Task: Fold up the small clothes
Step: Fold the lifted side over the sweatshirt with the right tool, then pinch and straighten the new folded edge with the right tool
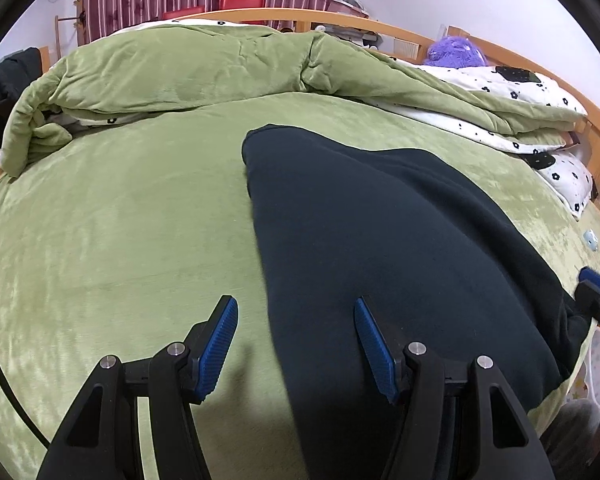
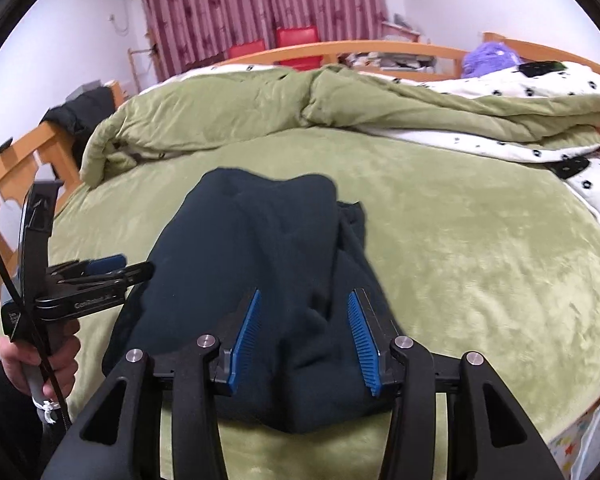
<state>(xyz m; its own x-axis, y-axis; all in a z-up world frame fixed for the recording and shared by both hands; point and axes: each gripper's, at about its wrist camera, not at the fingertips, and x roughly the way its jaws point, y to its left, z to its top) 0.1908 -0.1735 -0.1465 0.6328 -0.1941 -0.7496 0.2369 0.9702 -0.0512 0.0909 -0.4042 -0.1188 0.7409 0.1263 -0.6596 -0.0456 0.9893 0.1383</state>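
One bed fills both views, covered by a green plush sheet, with a wooden rail along its far side and its ends. One rumpled quilt, green on one face and white with black flowers on the other, is piled along the far edge against the rail. One purple plush toy sits at the far right corner. Behind the bed hangs one striped maroon curtain, with two red chair backs below it.

One dark garment lies on the sheet, folded into a long shape that runs from the near edge of the bed toward the middle. A loose flap sticks out along its right side in the right wrist view. Its near end hangs slightly over the front edge of the bed.

Bare green sheet lies open to the left of the garment, to its right, and beyond it up to the quilt.

There are two grippers. The left gripper is released, its blue pads spread: one over bare sheet, the other over the garment's left edge, neither pressing the cloth. The right gripper is also released, pads apart above the near end of the garment, with cloth between them but not pinched. One hand holds the left gripper's handle at the bed's near left.
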